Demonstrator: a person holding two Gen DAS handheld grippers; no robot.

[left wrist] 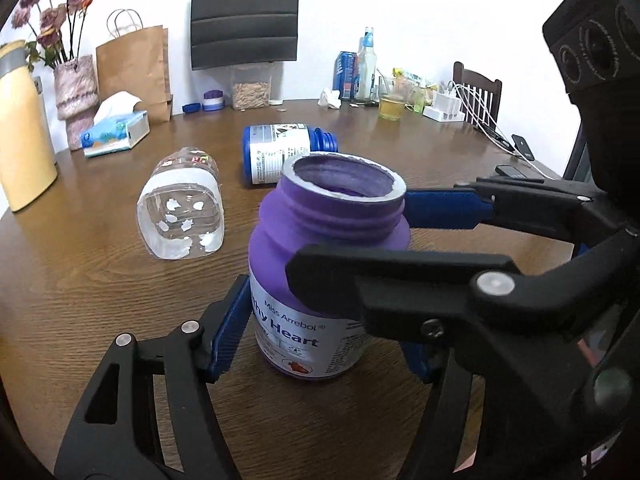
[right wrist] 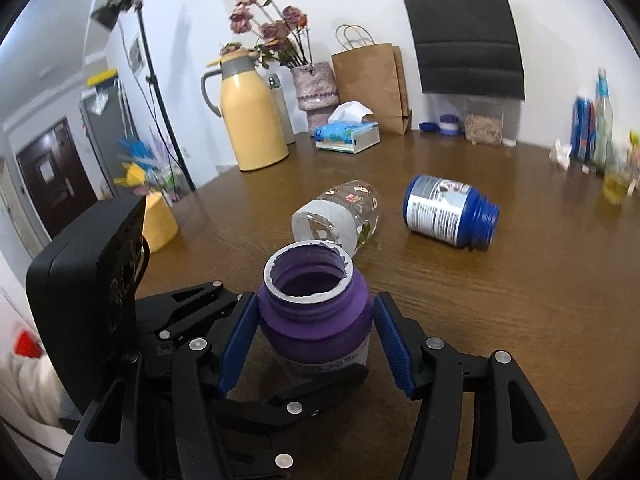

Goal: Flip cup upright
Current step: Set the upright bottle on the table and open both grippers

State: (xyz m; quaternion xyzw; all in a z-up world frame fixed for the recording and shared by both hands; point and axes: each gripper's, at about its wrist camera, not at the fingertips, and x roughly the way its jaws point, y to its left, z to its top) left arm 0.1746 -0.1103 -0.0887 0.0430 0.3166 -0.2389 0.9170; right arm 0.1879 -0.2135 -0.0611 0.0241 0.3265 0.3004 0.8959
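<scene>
Purple jar (left wrist: 320, 276) stands upright on the table (left wrist: 100, 300), mouth up, between both grippers. Left gripper (left wrist: 320, 320) brackets its lower body, left pad touching the label — the other finger is hidden, so grip state can't be told. Right gripper (right wrist: 316, 340) straddles the neck, pads just off each side: released. Judgement: this one is flipped; the step in hand is letting go. Next move calls for backing both off without tipping it. Farther back, clear glass cup (right wrist: 340, 216) and blue bottle (right wrist: 450, 210) lie on their sides.
</scene>
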